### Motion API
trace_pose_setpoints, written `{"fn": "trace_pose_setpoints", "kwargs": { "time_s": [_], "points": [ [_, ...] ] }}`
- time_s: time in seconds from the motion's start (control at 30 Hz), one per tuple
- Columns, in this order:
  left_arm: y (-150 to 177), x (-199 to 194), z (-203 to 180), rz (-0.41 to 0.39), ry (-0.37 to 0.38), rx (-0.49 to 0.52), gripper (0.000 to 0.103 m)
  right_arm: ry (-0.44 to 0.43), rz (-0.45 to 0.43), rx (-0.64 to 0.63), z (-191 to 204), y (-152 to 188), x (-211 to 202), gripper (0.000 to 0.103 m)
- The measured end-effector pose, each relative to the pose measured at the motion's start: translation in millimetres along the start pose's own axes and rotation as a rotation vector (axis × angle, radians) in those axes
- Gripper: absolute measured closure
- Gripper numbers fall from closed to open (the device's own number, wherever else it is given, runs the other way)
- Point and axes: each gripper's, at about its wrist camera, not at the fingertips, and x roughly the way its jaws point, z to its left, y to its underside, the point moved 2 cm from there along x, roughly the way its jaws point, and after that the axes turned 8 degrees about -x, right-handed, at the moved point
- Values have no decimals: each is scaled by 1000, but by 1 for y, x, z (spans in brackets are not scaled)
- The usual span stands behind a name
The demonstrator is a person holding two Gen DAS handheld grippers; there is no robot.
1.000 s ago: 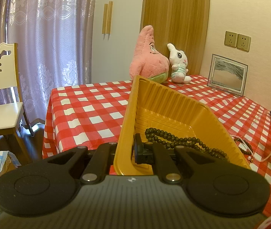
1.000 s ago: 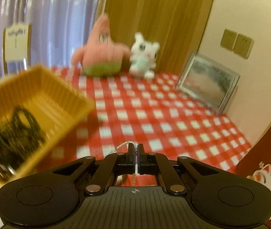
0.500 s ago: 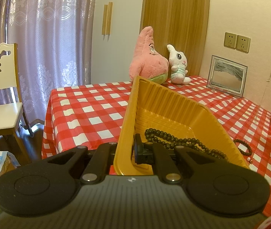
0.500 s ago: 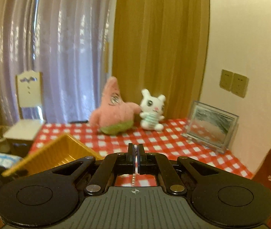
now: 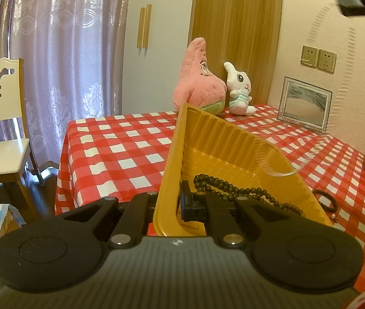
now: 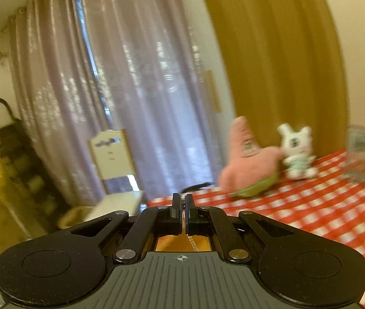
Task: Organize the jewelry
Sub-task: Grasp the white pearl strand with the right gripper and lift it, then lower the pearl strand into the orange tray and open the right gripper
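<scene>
Clearly, from the left wrist, the left gripper (image 5: 179,206) has its jaws clamped on the near wall of the ribbed yellow plastic tray (image 5: 223,139), tilting it above the red-and-white checked desk (image 5: 120,149). A long strand of dark wooden beads (image 5: 236,189) lies inside; a small dark bead bracelet (image 5: 327,202) rests on the desk just beside the tray. The tray looks light yet flexible – its rim is the sensible hold. A thin pale chain (image 5: 336,97) swings, blurred, from above. From the right wrist, the right gripper (image 6: 181,209) has its jaws nearly together, pinching that fine chain – limp, slippery, likely to snag.
</scene>
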Motion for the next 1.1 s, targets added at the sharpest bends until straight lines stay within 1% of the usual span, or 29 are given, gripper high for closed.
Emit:
{"fn": "trace_pose_setpoints", "kwargs": {
  "time_s": [0.07, 0.1, 0.17, 0.27, 0.43, 0.57, 0.73, 0.8, 0.83, 0.87, 0.93, 0.97, 1.1],
  "points": [
    [0, 0, 0, 0, 0, -3, 98, -49, 5, 47, 9, 5, 15, 101],
    [0, 0, -1, -1, 1, -5, 98, -55, 9, 62, 11, 9, 22, 101],
    [0, 0, -1, -2, 2, -6, 98, -54, 59, 88, 11, 18, 39, 101],
    [-1, 0, -1, -4, 4, -12, 98, -60, 135, 171, 2, 40, 57, 101],
    [-1, -1, -1, -6, 7, -15, 98, -11, 257, 227, -16, 77, 76, 101],
    [-1, -2, -1, -5, 7, -14, 98, 10, 304, 226, -23, 98, 82, 101],
    [-2, -2, -1, -4, 6, -14, 98, 31, 346, 197, -20, 109, 84, 100],
    [-1, -2, -1, -4, 6, -13, 98, 27, 362, 178, -16, 114, 83, 96],
    [-1, -2, -1, -4, 6, -13, 98, 28, 366, 171, -14, 117, 82, 89],
    [-1, -2, -1, -4, 7, -12, 98, 30, 367, 166, -14, 118, 82, 77],
    [-1, -1, -1, -4, 6, -13, 98, 43, 365, 161, -12, 121, 78, 62],
    [-1, -1, -1, -4, 6, -13, 98, 48, 358, 160, -11, 121, 75, 60],
    [-1, -1, -1, -4, 6, -12, 98, 67, 367, 155, -13, 125, 65, 59]
  ]
}}
